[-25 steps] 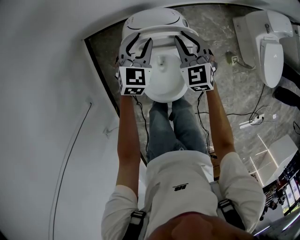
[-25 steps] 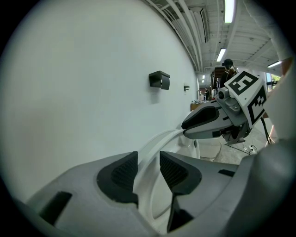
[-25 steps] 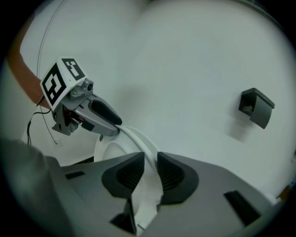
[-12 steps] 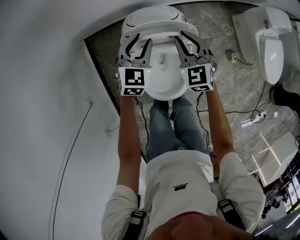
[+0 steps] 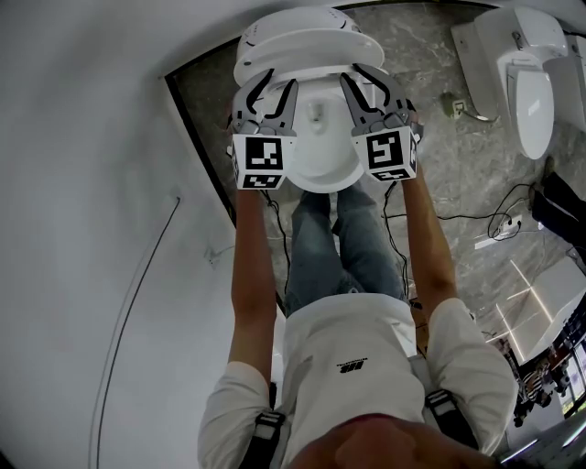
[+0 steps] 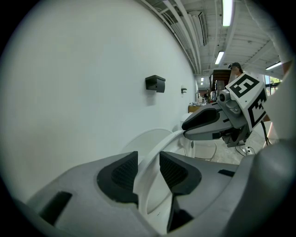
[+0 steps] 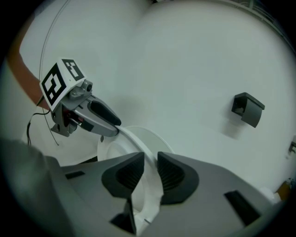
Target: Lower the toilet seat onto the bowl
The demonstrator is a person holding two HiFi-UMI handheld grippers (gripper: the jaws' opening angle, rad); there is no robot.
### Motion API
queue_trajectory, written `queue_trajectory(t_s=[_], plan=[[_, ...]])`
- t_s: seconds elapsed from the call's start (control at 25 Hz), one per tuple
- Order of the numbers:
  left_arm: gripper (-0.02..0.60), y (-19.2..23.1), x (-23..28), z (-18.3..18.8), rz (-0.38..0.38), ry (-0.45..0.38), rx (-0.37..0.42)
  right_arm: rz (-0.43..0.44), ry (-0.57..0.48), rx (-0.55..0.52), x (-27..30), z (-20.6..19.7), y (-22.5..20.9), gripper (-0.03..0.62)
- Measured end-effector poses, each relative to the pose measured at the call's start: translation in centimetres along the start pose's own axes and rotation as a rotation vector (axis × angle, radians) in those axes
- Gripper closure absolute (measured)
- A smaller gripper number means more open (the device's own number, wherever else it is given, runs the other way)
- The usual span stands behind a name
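Note:
The white toilet seat (image 5: 307, 53) stands tilted above the bowl (image 5: 316, 160), with the lid (image 5: 298, 23) behind it. My left gripper (image 5: 275, 87) is shut on the seat's left side and my right gripper (image 5: 362, 81) on its right side. In the left gripper view the seat rim (image 6: 159, 146) runs between the left gripper's (image 6: 149, 164) dark pads, and the right gripper (image 6: 199, 125) bites the same rim further along. The right gripper view shows the rim (image 7: 138, 143) clamped in the right gripper (image 7: 150, 167), with the left gripper (image 7: 104, 120) holding it beyond.
A white wall (image 5: 92, 229) runs close along the left. A second toilet (image 5: 526, 73) stands at the upper right, with cables (image 5: 499, 229) on the stone floor. The person's legs (image 5: 339, 247) stand right before the bowl. A black box (image 6: 155, 83) hangs on the wall.
The seat has tipped forward, away from the lid and toward the bowl, with both grippers moving along with it.

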State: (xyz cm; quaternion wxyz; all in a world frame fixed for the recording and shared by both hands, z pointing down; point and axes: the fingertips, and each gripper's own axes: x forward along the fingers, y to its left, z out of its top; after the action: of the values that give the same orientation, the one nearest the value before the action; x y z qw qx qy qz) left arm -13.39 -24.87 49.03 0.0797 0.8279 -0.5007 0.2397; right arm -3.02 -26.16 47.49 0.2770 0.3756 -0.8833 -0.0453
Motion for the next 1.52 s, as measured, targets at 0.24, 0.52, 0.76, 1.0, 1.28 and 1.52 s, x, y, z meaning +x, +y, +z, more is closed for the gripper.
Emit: queue_trajectory(t_s=[0.24,0.52,0.76,1.0,1.28,1.52], plan=[[0.423,-0.9,-1.2,-0.5,-0.008,0.001,0.003,-0.011,-0.003,0.005,-1.2,-0.3,1.0,0.497],[0.423,-1.7,-2.2,-1.1,-0.02,0.005,0.006,-0.024,-0.002,0.015,-2.2,-0.5,1.9,0.496],[0.423,-2.5,-3.0,-1.2,-0.033,0.0,0.029,-0.036,0.001,0.018,-3.2,-1.0,2.6,0.495],[0.422,-3.6,-3.9,-2.0,-0.042,0.004,0.022,-0.048,0.004,0.023,-4.3,-1.4,3.4,0.494],[0.422,-5.0,-4.8,-2.5,-0.061,0.009,0.033,-0.058,0.015,0.026,-5.6,-2.1,4.2,0.493],[0.42,-6.0,-5.9,-3.8,-0.074,0.009,0.037,-0.062,0.023,0.028,-6.7,-2.9,5.6,0.491]])
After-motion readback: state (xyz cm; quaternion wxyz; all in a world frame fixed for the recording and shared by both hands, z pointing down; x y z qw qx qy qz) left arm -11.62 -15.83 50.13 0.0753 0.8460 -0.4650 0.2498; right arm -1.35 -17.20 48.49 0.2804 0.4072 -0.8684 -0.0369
